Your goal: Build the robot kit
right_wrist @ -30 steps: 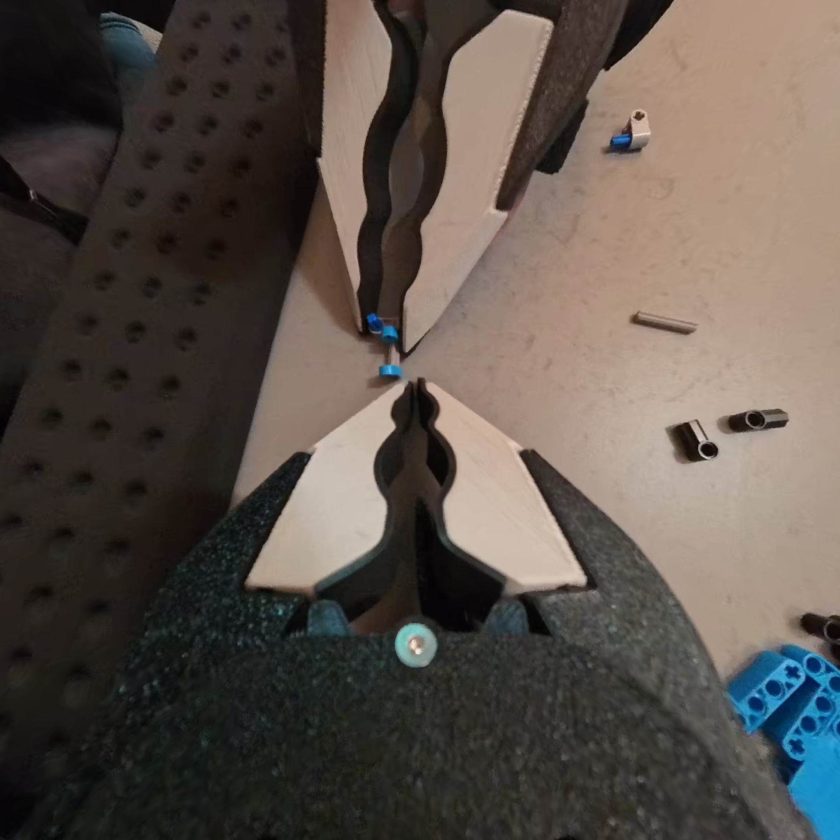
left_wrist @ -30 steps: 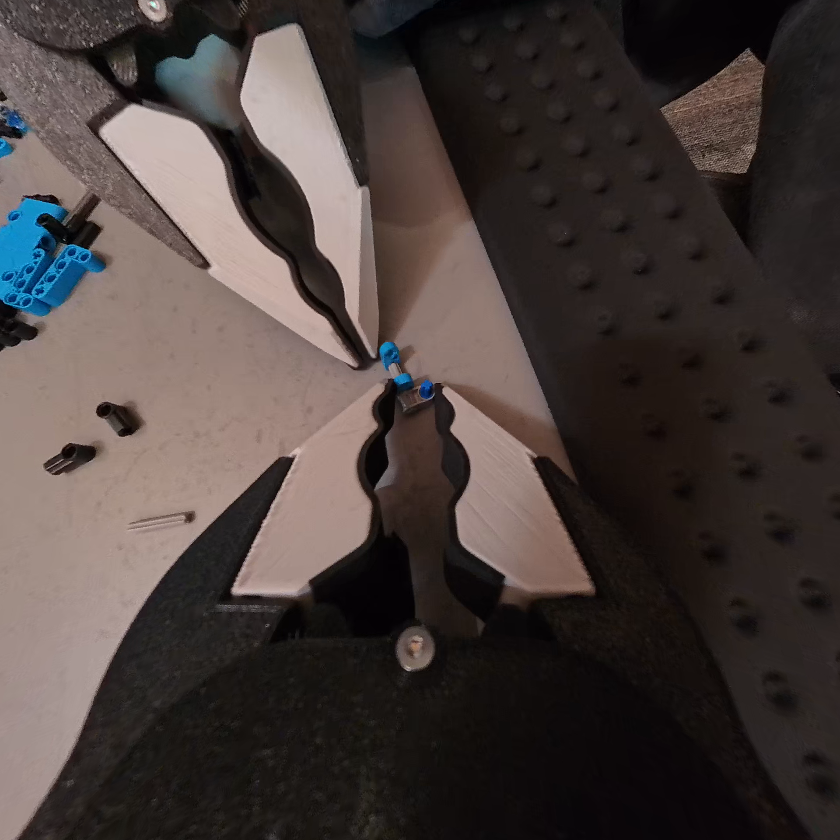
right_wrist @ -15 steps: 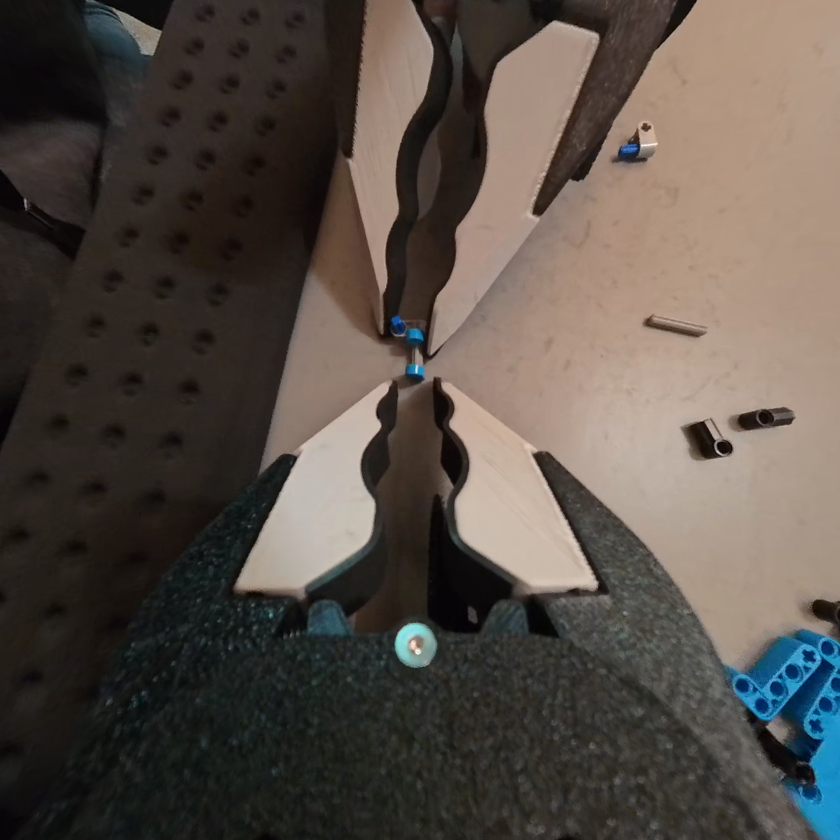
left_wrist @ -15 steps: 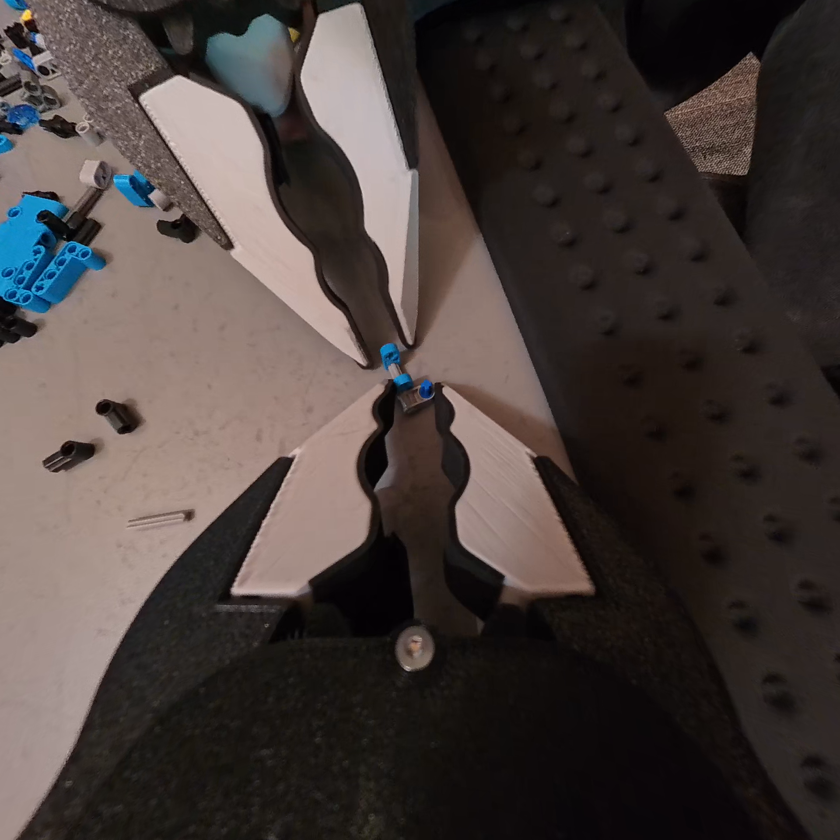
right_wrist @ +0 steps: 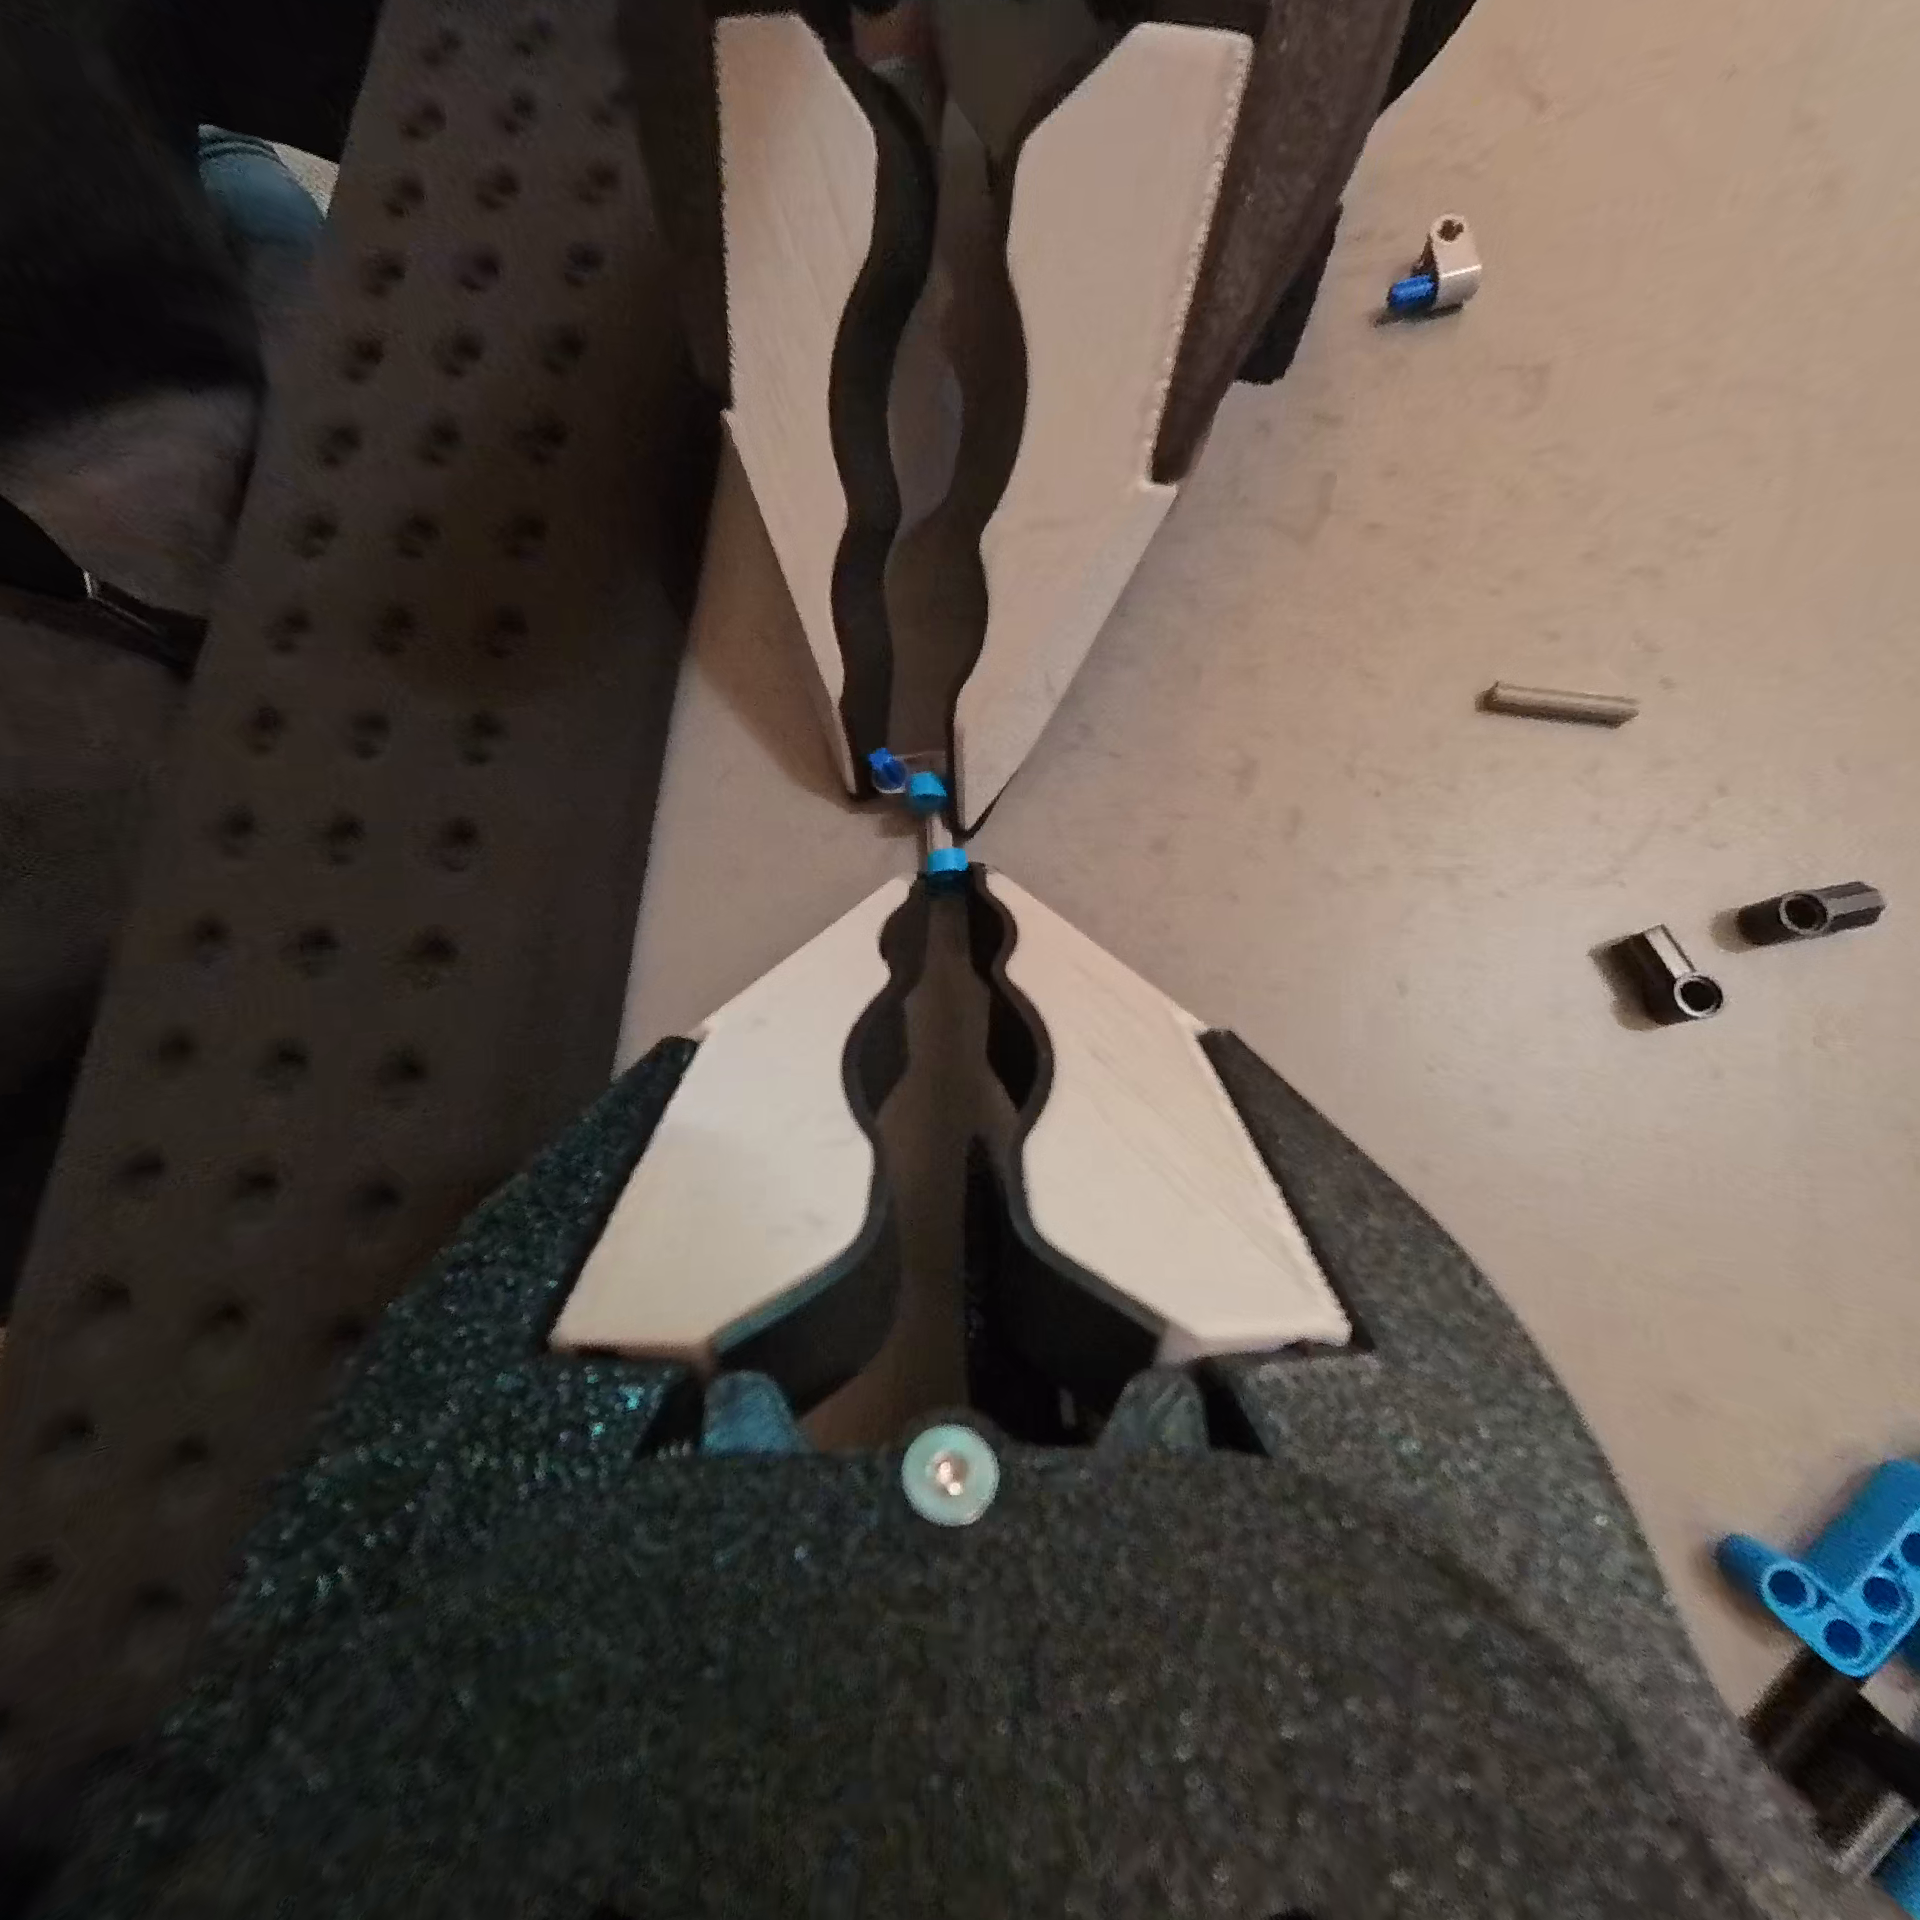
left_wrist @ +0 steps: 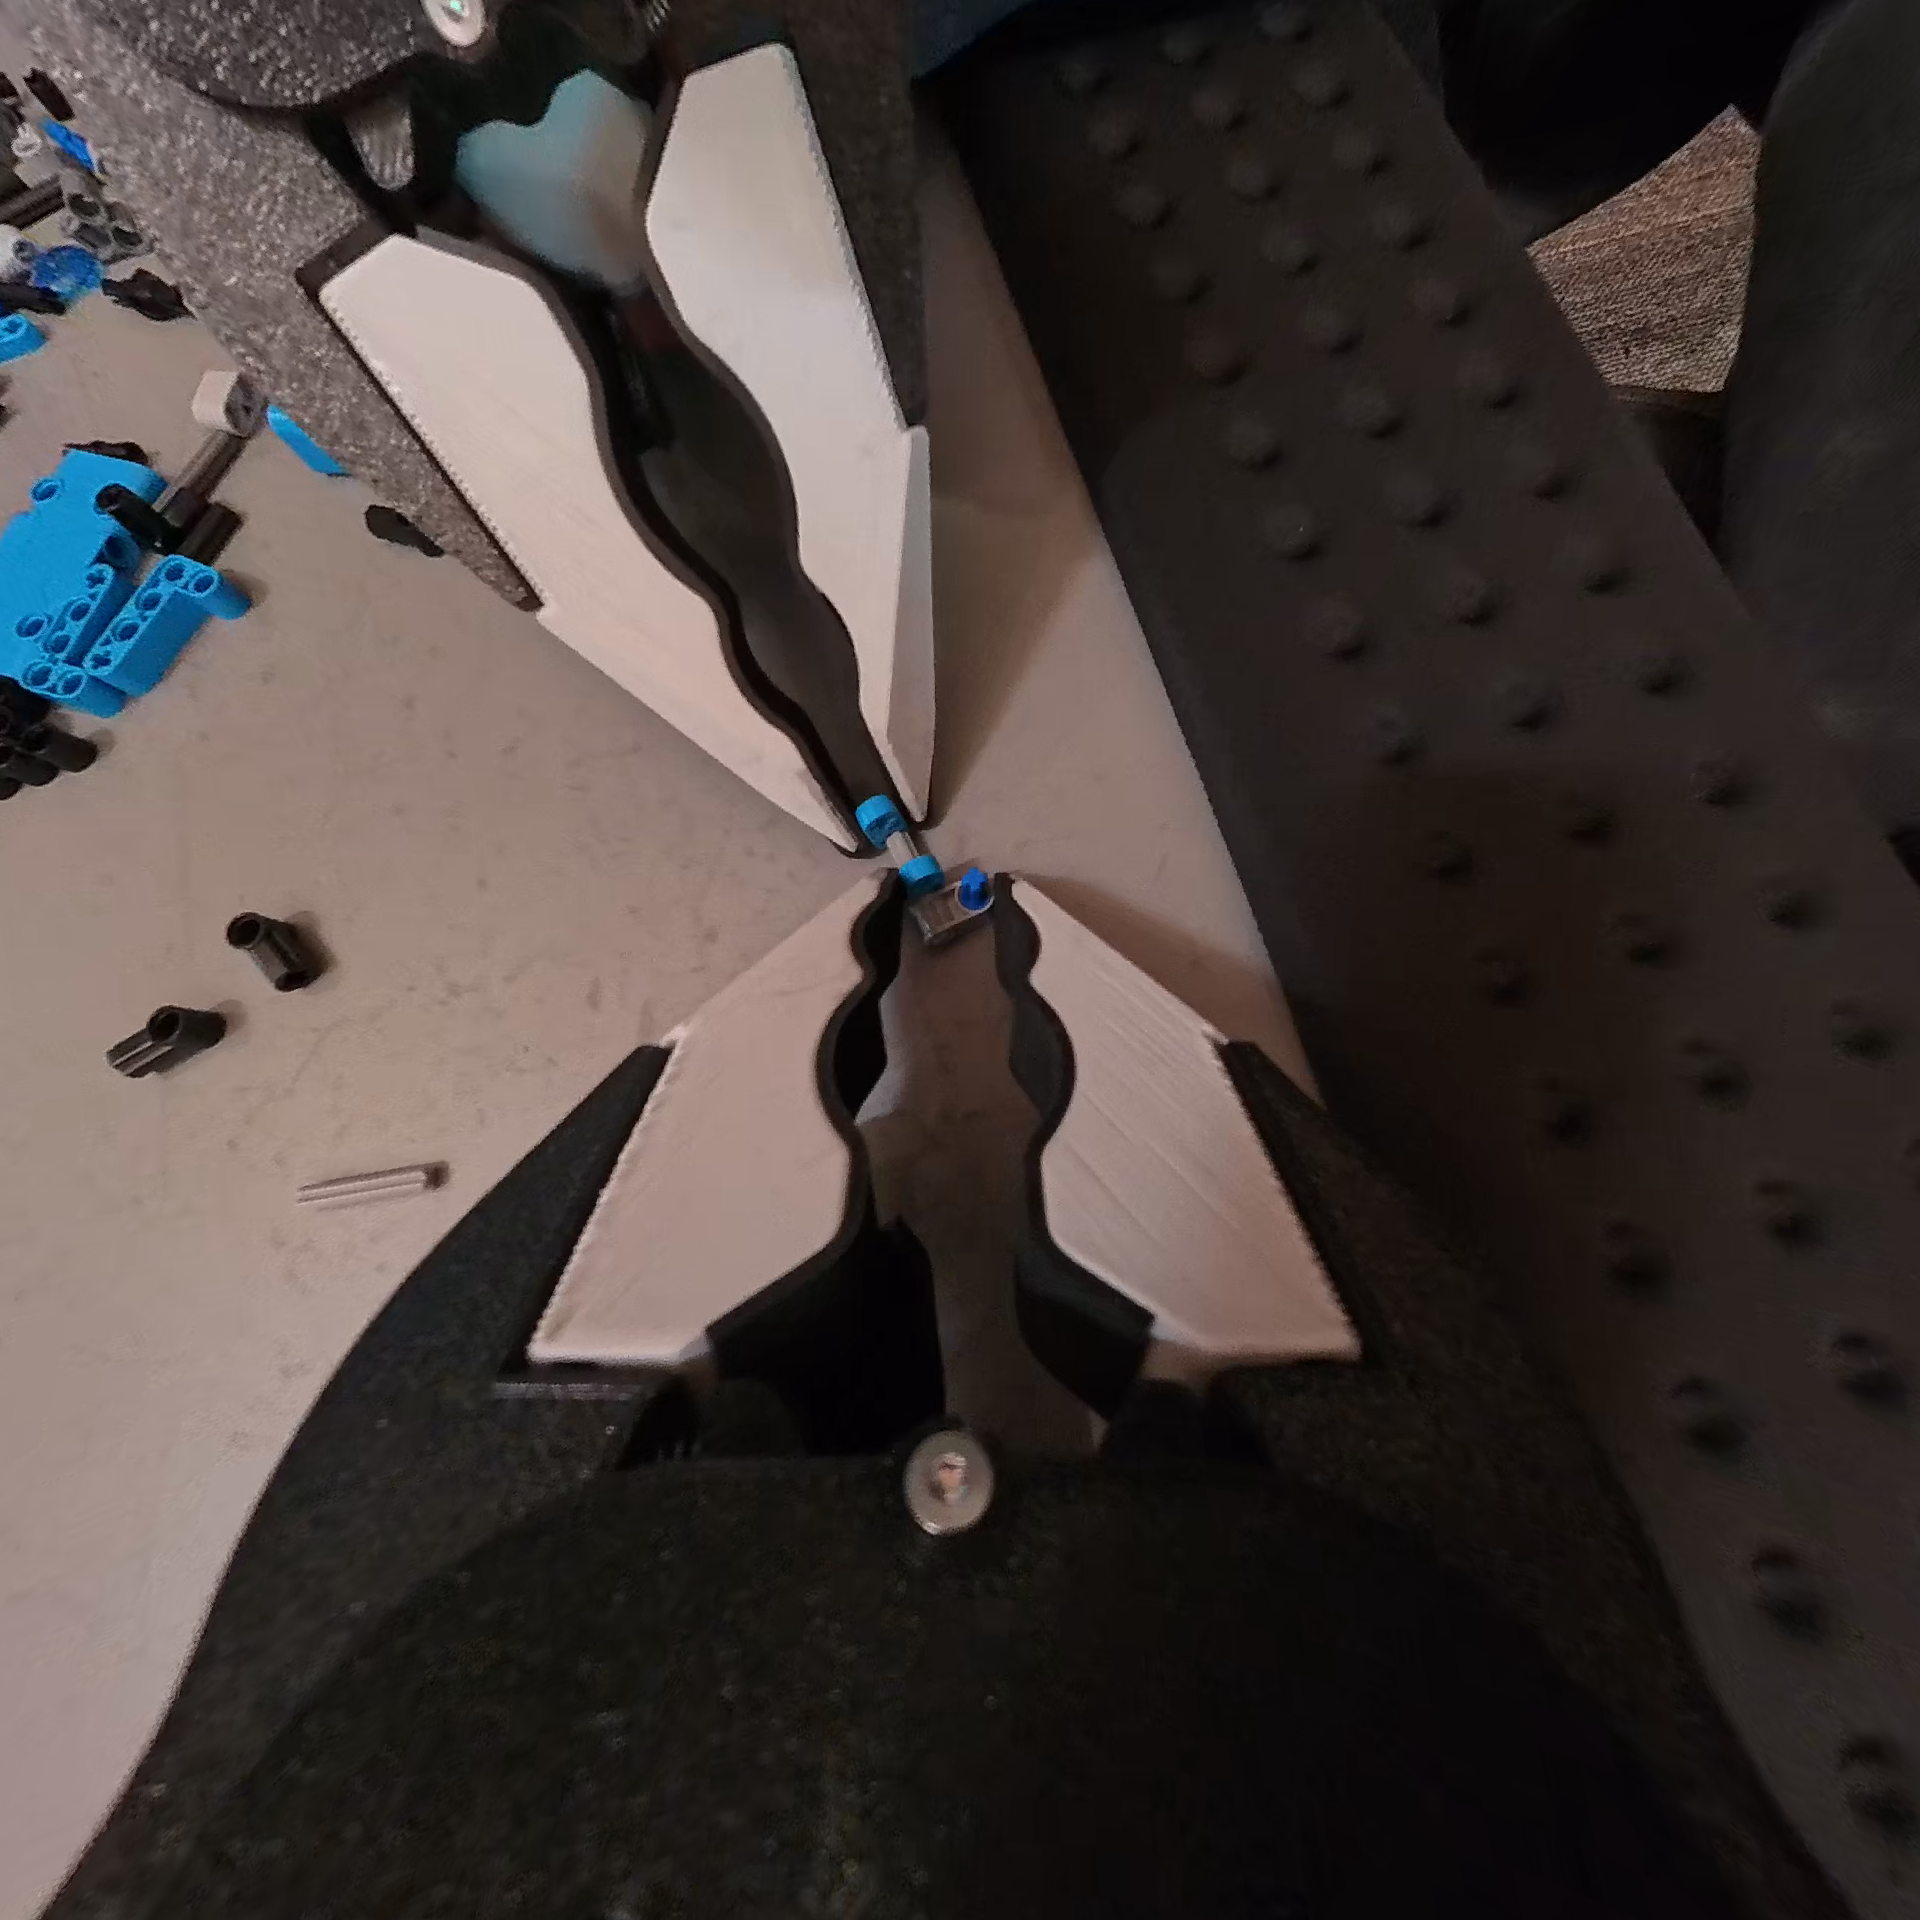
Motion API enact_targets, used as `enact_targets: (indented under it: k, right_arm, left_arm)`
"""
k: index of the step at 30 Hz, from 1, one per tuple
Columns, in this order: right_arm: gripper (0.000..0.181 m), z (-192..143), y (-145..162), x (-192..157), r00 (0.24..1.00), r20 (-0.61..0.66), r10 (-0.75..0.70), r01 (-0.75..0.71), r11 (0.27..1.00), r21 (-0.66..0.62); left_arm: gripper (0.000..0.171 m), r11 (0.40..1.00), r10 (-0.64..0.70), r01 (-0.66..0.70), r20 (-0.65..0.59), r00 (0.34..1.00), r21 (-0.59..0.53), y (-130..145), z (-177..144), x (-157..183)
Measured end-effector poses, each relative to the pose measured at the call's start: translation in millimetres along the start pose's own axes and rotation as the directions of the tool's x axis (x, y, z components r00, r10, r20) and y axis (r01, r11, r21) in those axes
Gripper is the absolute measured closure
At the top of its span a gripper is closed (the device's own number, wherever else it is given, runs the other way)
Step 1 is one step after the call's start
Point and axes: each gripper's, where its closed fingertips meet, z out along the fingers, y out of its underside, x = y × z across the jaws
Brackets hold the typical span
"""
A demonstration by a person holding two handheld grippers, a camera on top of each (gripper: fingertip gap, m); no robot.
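You've got the 2 grippers nose to nose low over the beige table (left_wrist: 436, 852), your left gripper (left_wrist: 943, 902) clamped on the small grey connector (left_wrist: 940, 914) with its blue pin, your right gripper (right_wrist: 943, 883) pinching the blue bush (right_wrist: 947, 864) on the short axle poking out of it.

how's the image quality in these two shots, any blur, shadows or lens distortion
Left wrist view: dim, warm light; the studded black mat is sunk in shadow; the left tool and its small grey and blue piece look sharp; wide-angle bending at the edges. Right wrist view: slight blur on the right tool and the mat, while the black tubes stay fairly crisp.
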Motion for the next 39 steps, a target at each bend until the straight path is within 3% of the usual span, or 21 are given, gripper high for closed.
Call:
enact_targets:
  k: [23, 26, 39]
  right_arm:
    - [0.174, 2, -2, -1, 1.0, -0.006, -0.019, 0.019, 0.999, 0.03]
    - [0.174, 2, -2, -1, 1.0, 0.002, -0.012, 0.011, 0.999, 0.035]
    - [0.174, -3, -14, 10, 1.0, 0.009, -0.009, 0.008, 0.994, 0.107]
  left_arm:
    - [0.149, 0.998, -0.062, 0.062, 0.038, 0.997, -0.007, 4, -5, -1]
    - [0.159, 0.997, -0.079, 0.079, 0.001, 0.997, -0.012, 6, -7, 5]
    - [0.162, 0.996, -0.085, 0.085, -0.006, 0.996, -0.018, 6, -6, 4]
